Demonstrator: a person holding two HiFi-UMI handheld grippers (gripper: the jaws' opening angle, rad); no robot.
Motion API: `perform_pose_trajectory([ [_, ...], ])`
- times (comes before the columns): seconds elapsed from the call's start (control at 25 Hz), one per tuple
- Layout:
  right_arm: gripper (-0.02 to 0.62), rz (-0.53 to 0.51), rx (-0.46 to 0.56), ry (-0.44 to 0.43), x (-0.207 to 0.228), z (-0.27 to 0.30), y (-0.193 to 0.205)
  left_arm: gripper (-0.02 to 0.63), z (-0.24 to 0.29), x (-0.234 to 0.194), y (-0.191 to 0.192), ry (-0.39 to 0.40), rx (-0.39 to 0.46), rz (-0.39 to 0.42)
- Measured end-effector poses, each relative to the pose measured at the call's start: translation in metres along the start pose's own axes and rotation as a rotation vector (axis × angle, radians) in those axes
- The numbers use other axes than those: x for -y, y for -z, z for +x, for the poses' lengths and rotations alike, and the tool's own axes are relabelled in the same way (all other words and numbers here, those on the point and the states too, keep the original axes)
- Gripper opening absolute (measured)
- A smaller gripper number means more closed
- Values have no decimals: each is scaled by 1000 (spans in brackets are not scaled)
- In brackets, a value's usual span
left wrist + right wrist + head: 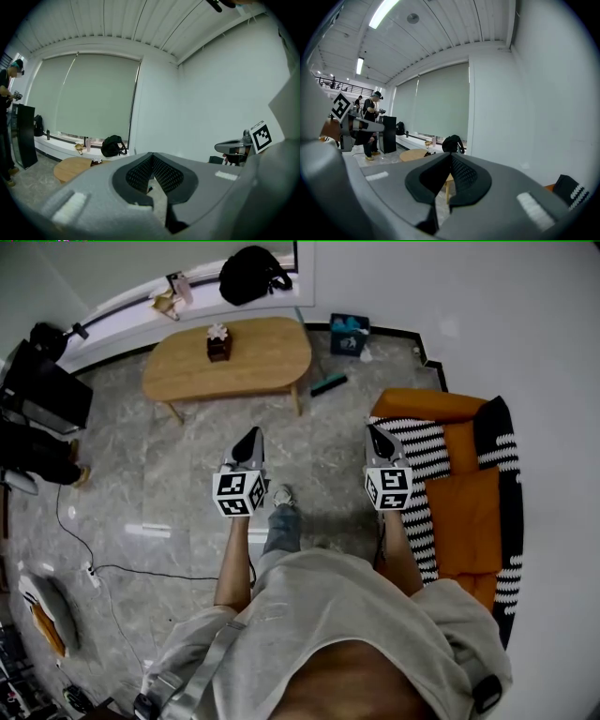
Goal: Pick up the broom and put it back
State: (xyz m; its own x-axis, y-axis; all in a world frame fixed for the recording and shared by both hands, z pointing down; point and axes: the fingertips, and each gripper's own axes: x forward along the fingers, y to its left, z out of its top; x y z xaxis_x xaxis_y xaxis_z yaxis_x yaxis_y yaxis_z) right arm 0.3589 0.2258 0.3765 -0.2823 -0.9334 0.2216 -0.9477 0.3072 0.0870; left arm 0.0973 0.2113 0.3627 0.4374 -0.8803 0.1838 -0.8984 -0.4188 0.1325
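**Item: broom.** Taken to be the short, dark teal, elongated piece [328, 385] lying on the grey marbled floor [141, 484], upper centre of the head view, just right of the table's right-hand leg. Only this part is plain. A thin pale strip at the table's upper right end may be its handle; this cannot be told for certain.

**Axis.** The visible piece lies flat. Its long axis runs nearly left to right in the frame, with the right end a little higher.

**Handling (judged).** Probably light, stiff along the handle, with soft, yielding bristles. A smooth handle may slip or swing in a narrow pinch. Best hold: on the handle close to the head, with the second gripper further along to steady it.

**Left gripper** [250, 439]. Pads pressed together with nothing between them. It sits over the floor at mid-frame, well apart from the broom.

**Right gripper** [380, 439]. Likewise closed and empty, right of centre, just beside the sofa.

**Surroundings.**
- Oval light-wood table [253, 367], carrying a small dark box with a white ornament [218, 341].
- Teal box [349, 334] by the wall.
- Black bag [251, 273] on the window ledge.
- Orange sofa with a black-and-white striped throw [469, 502], right of frame.
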Motion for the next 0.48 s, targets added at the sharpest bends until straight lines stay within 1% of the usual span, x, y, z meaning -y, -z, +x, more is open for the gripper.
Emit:
perform_pose_trajectory([
  [0.16,2,-2,-6,35,7,38,-10,0,41,-24,-13,35,8,-3],
  [0.48,2,-11,-3,83,9,125,-47,1,116,-88,-45,88,16,-8],
])
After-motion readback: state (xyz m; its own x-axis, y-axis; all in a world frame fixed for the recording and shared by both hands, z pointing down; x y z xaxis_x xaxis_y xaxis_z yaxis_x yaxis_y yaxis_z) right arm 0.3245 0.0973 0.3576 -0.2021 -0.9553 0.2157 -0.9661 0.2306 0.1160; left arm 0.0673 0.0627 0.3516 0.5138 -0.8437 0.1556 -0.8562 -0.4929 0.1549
